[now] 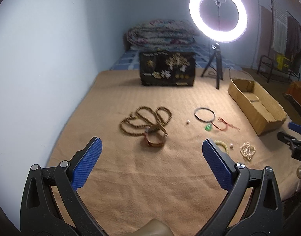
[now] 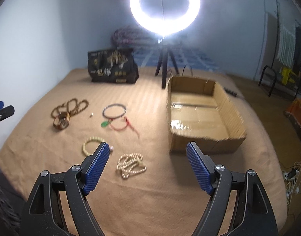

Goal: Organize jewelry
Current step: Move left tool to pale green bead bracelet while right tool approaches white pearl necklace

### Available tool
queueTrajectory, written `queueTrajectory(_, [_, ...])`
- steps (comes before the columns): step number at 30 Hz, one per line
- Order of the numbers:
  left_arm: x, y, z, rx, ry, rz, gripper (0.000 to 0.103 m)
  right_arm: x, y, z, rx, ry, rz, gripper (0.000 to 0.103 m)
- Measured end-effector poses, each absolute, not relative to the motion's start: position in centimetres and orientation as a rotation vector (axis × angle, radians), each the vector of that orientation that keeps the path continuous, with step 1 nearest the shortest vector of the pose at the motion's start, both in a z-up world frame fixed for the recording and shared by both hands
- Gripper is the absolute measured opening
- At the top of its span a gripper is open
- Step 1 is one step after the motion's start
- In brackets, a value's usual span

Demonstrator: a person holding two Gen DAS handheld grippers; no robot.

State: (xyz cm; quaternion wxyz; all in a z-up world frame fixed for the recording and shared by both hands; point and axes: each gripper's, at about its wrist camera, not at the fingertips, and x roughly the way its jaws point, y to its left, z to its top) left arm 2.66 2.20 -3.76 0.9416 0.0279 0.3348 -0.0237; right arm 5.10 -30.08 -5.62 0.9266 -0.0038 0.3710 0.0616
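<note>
Jewelry lies spread on a tan blanket (image 1: 142, 177). A long brown bead necklace (image 1: 142, 119) (image 2: 75, 105) curls beside a brown bracelet (image 1: 155, 137) (image 2: 61, 123). To the right are a dark hoop (image 1: 204, 114) (image 2: 114, 111), a green pendant (image 1: 208, 127) (image 2: 104, 124), a red cord (image 1: 224, 124) (image 2: 121, 124), a pale bead bracelet (image 2: 89, 144) and a cream bead necklace (image 1: 248, 150) (image 2: 131, 164). My left gripper (image 1: 151, 147) hangs open above the blanket, empty. My right gripper (image 2: 147, 150) is open too, over the cream necklace, holding nothing.
An open cardboard box (image 2: 201, 114) (image 1: 256, 106) sits on the blanket at the right. A black bag (image 1: 167, 68) (image 2: 113, 68) and a lit ring light on a tripod (image 1: 217, 66) (image 2: 166, 66) stand at the back. A folded quilt (image 1: 160, 33) lies behind.
</note>
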Motion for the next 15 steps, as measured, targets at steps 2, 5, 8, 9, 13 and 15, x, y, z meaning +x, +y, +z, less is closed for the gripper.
queueTrajectory(2, [3.2,1.5,-4.3,0.049,0.716,-0.088,0.099,5.5,-30.0,-6.5,0.009,0.804,0.153,0.08])
queueTrajectory(5, [4.5,0.1,-5.4,0.047,0.787,-0.143,0.087,6.4,-29.8,-8.2,0.039,0.88,0.193,0.08])
queueTrajectory(8, [5.8,-1.6,-6.6,0.059,0.85,-0.187,0.077,7.0,-29.1,-9.8,0.026,0.949,0.22,0.08])
queueTrajectory(9, [6.2,-1.9,-6.9,0.058,0.864,-0.198,0.074,7.1,-28.7,-10.3,0.013,0.97,0.233,0.08])
queueTrajectory(13, [8.8,-3.3,-8.6,0.029,0.947,-0.258,0.066,7.6,-28.0,-11.7,-0.028,1.025,0.272,0.08])
queueTrajectory(15, [9.8,-3.7,-9.6,0.015,0.992,-0.272,0.063,8.0,-28.0,-12.2,-0.03,1.039,0.279,0.08])
